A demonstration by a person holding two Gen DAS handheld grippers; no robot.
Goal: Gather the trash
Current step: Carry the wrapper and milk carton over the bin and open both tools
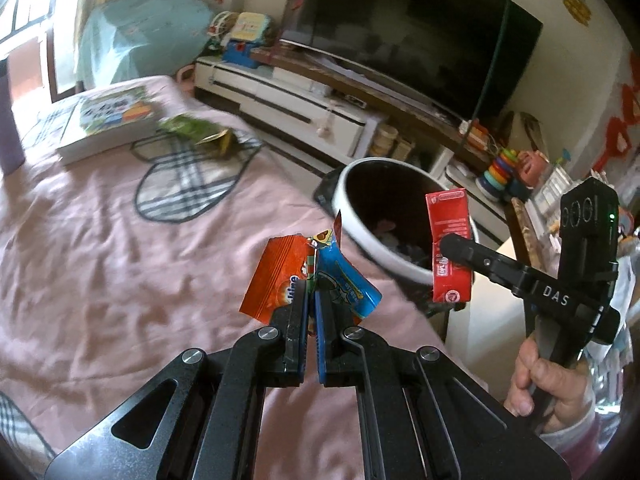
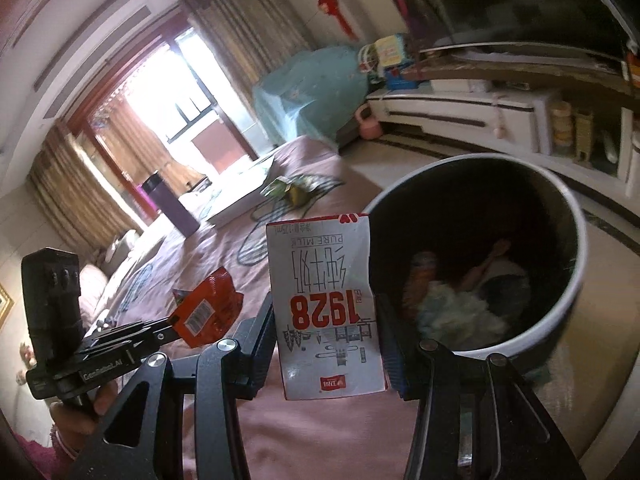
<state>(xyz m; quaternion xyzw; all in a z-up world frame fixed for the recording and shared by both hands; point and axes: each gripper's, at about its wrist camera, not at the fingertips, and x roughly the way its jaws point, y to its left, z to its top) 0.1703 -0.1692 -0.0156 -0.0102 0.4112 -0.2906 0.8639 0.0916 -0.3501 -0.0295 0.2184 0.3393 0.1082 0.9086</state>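
My left gripper [image 1: 311,300] is shut on an orange and blue snack wrapper [image 1: 276,276], held above the pink bed cover. It also shows in the right wrist view [image 2: 208,312]. My right gripper [image 2: 326,320] is shut on a red and white milk carton [image 2: 326,304], held beside the rim of the round white trash bin [image 2: 576,280]. In the left wrist view the carton [image 1: 448,248] hangs over the bin's near rim [image 1: 362,240]. The bin holds several pieces of trash. A green wrapper [image 1: 192,130] lies on the bed by the books.
A stack of books [image 1: 104,120] and a purple flask [image 2: 176,208] sit at the far end of the bed [image 1: 100,240]. A white TV cabinet [image 1: 304,108] with a large TV [image 1: 420,40] runs behind the bin. Toys [image 1: 500,172] crowd the right.
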